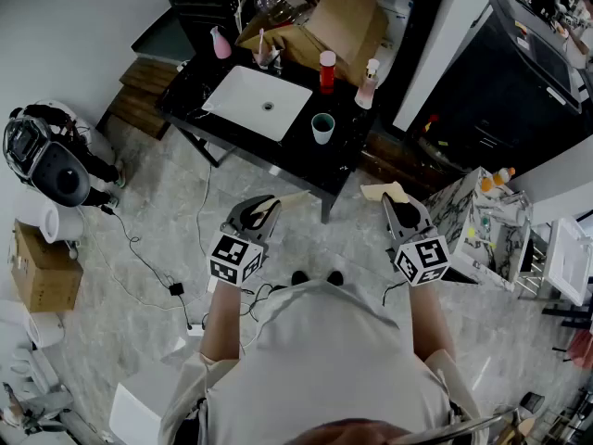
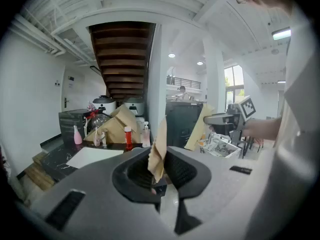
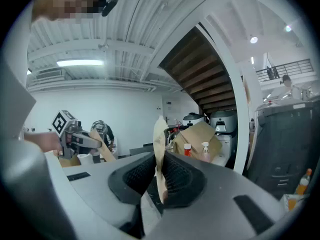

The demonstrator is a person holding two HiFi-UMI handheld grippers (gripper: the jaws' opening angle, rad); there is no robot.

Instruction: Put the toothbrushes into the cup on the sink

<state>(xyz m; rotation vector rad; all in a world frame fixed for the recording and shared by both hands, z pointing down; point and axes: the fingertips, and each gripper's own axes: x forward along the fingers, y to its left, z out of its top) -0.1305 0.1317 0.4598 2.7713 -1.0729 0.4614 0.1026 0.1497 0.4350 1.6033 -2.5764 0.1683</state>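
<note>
As seen from the head view, the left tongs (image 1: 262, 209) pinch a tan strip (image 1: 287, 198) and the right tongs (image 1: 398, 213) pinch a second tan strip (image 1: 384, 191); whether these are wrapped toothbrushes cannot be told.
- Ahead of both tongs, well apart: black table (image 1: 306, 160) with white sink (image 1: 243, 100).
- Cup (image 1: 322, 128): upright on the table, beside the sink on the right tongs' side; interior dark, contents not discernible.
- Beyond the cup: red bottle (image 1: 327, 70), spray bottle (image 1: 369, 83).
- Beyond the sink: pink bottle (image 1: 221, 43), open cardboard box (image 1: 343, 12).
- Between tongs and table: marbled floor (image 1: 324, 239).
- Far left of the left tongs: dark rounded machine (image 1: 42, 151).

Left gripper view: the pads are pressed onto the tan strip, which stands upright and leans slightly. The table with its sink, bottles and box lies ahead to the left. The right tongs, with their marker cube (image 2: 246, 107), show to the right.

Right gripper view: the pads are pressed onto the second tan strip, upright. The box, red bottle and spray bottle lie ahead to the right. The left tongs show to the left.
</note>
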